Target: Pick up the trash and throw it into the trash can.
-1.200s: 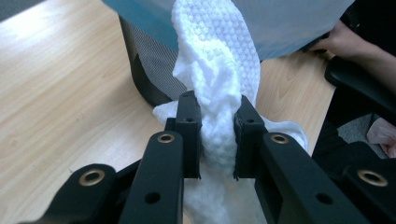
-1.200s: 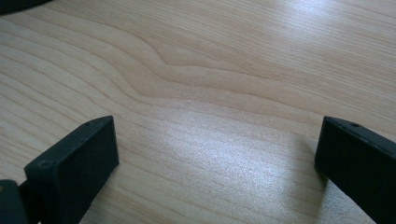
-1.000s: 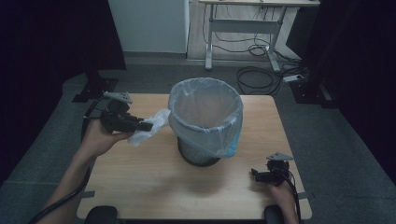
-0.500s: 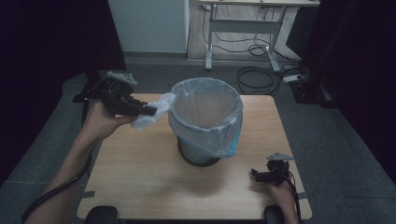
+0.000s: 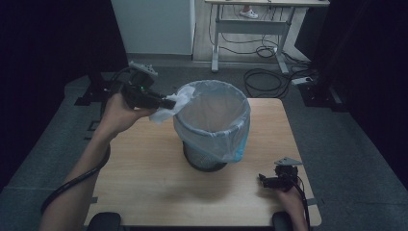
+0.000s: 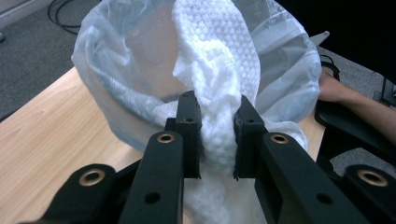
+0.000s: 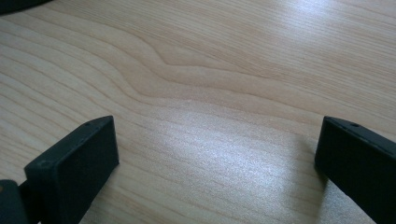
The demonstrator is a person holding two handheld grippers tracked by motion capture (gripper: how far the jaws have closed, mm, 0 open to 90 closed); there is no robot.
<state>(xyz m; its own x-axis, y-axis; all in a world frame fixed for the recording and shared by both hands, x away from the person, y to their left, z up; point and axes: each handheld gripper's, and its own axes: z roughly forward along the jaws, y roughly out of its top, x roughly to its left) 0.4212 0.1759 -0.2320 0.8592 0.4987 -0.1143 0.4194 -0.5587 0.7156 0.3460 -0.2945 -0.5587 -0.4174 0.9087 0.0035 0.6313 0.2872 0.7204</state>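
A waste bin [image 5: 211,125] lined with a pale blue plastic bag [image 6: 116,70] stands in the middle of the wooden table [image 5: 144,178]. My left gripper [image 5: 166,102] is raised at the bin's left rim and is shut on a crumpled white paper towel [image 5: 171,108]. In the left gripper view the towel [image 6: 219,79] is pinched between the jaws and reaches over the bag's edge toward the bin's mouth. My right gripper [image 5: 263,180] rests low on the table at the front right, open, with bare wood [image 7: 210,140] between its jaws.
The table's edges drop to grey floor all round. A desk frame [image 5: 250,29] and cables [image 5: 264,79] lie on the floor beyond the far edge. A dark stand base [image 5: 96,91] sits off the table's far left corner.
My left gripper has risen and moved right with the paper towel, from beside the bin up to its left rim. The right gripper has stayed put.
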